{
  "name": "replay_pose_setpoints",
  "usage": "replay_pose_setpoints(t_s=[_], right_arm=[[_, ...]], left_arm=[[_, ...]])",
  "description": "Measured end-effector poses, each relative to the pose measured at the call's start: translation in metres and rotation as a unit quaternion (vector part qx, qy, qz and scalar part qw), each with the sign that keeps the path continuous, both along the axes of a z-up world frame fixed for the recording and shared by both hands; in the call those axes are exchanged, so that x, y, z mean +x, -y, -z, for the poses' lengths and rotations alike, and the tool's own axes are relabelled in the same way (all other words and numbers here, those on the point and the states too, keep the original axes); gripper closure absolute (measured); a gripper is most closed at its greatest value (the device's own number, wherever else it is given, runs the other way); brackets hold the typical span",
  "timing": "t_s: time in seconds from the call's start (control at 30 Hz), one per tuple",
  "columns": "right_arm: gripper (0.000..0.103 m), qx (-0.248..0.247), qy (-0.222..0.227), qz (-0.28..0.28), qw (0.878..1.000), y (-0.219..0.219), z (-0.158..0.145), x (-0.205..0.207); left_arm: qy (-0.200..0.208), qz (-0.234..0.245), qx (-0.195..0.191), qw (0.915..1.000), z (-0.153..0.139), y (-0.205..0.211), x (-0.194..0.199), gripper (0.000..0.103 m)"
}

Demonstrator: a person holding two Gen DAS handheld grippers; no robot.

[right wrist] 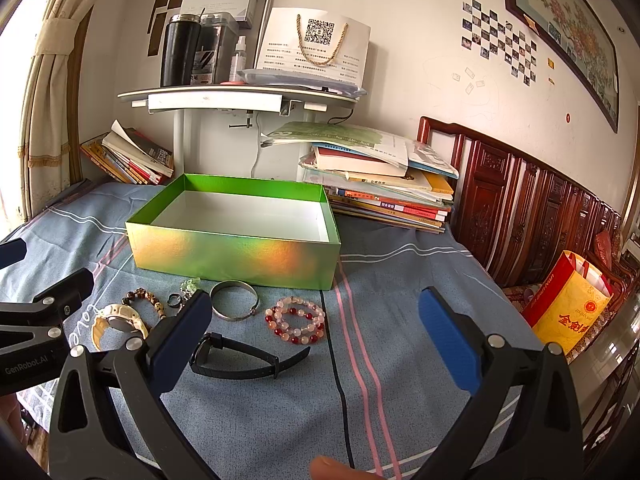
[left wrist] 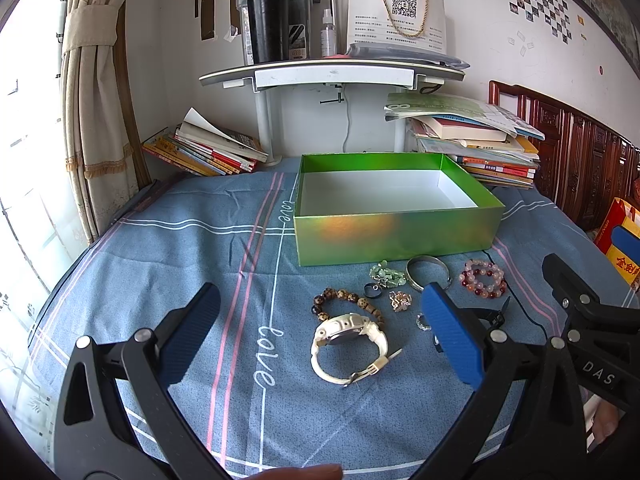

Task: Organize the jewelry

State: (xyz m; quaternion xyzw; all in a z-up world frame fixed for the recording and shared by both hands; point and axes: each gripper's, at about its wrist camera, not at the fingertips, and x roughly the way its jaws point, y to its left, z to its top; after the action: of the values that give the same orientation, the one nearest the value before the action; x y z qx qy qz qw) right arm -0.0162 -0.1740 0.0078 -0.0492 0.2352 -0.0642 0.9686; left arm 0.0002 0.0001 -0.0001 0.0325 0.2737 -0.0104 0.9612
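The left tongs (left wrist: 320, 336) hang spread wide and empty over the blue cloth (left wrist: 192, 264) that covers the table, and the right tongs (right wrist: 316, 332) are just as wide apart, with nothing between their pads. The jewelry lies in a loose cluster in front of the green box (right wrist: 236, 256), which stands open and looks empty. The white watch (left wrist: 352, 344) sits nearest the left tongs, touching a brown bead bracelet (left wrist: 344, 300). Beyond them lie a dark ring (left wrist: 373, 290), a green trinket (left wrist: 384, 274) and a small gold piece (left wrist: 400, 301). Toward the right tongs are the silver bangle (right wrist: 234, 300), the pink and red bead bracelet (right wrist: 298, 320) and the black watch (right wrist: 244, 356). Nothing seems to have gone into the box yet, so picking comes first. A sound start would be one piece per side: the white watch for the left, gripped across its case rather than its springy strap, and the black watch for the right. The small ring and trinket lie close together, so lowering straight down on each should avoid dragging its neighbours or bunching the cloth.
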Motion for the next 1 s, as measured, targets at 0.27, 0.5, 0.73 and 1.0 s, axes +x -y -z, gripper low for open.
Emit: replay_pose_setpoints(t_s=[0.27, 0.5, 0.73, 1.0], right_arm=[[0.002, 0.000, -0.001, 0.000, 1.000, -0.0003, 0.0008, 0.0003], [0.002, 0.000, -0.001, 0.000, 1.000, -0.0007, 0.0014, 0.0013], [0.002, 0.000, -0.002, 0.000, 1.000, -0.0010, 0.0016, 0.0013], [0.002, 0.000, -0.002, -0.001, 1.000, -0.0012, 0.0014, 0.0008]], left_arm=[[0.000, 0.000, 0.000, 1.0000, 0.0000, 0.0000, -0.0001, 0.004], [-0.001, 0.000, 0.000, 1.0000, 0.0000, 0.0000, -0.0001, 0.004], [-0.001, 0.000, 0.000, 1.0000, 0.0000, -0.0001, 0.0000, 0.004], [-0.002, 0.000, -0.001, 1.0000, 0.0000, -0.0001, 0.0000, 0.004]])
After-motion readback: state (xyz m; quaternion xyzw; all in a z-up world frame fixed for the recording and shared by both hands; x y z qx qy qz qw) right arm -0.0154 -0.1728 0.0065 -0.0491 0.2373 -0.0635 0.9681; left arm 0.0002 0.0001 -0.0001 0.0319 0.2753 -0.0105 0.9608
